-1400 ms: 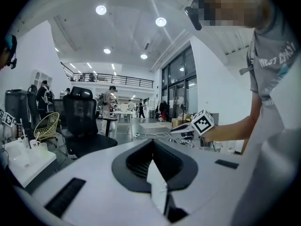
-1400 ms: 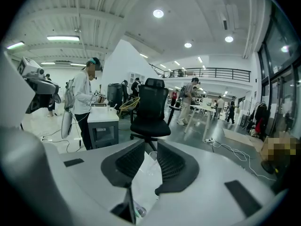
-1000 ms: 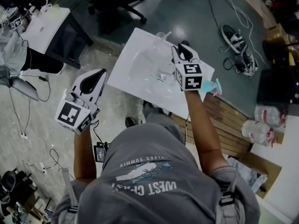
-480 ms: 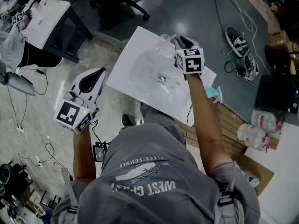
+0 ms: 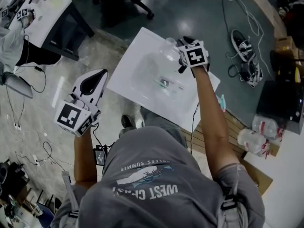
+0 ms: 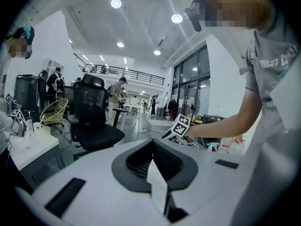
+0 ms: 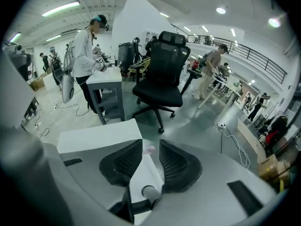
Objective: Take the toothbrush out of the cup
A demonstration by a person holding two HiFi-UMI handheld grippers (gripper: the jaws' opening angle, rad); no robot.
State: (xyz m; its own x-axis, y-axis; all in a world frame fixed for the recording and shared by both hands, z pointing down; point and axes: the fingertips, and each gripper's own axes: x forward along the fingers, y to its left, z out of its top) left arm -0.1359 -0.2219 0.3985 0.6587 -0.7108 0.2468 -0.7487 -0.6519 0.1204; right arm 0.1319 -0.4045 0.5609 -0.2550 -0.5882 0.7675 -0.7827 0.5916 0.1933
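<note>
A clear cup (image 5: 168,45) stands near the far edge of the white table (image 5: 137,51). My right gripper (image 5: 180,44) is right beside it on its right. In the right gripper view, the pale pink end of the toothbrush (image 7: 148,149) shows in the gap between the dark pads (image 7: 175,161). The right gripper (image 7: 150,146) has its jaws opening, and the pads stand apart from that end. My left gripper (image 5: 100,75) hangs off the table's left side, well away from the cup. Its jaws (image 6: 153,144) meet at the tips with nothing between them.
A small metallic object (image 5: 164,82) lies mid-table. A black office chair (image 7: 162,86) stands beyond the table's far edge. Shoes and cables (image 5: 244,49) lie on the floor to the right, bottles (image 5: 252,137) lower right, and a white desk (image 5: 45,18) upper left.
My right gripper has moved up the table, from beside the small metallic object to the cup at the far edge. The left gripper has stayed put.
</note>
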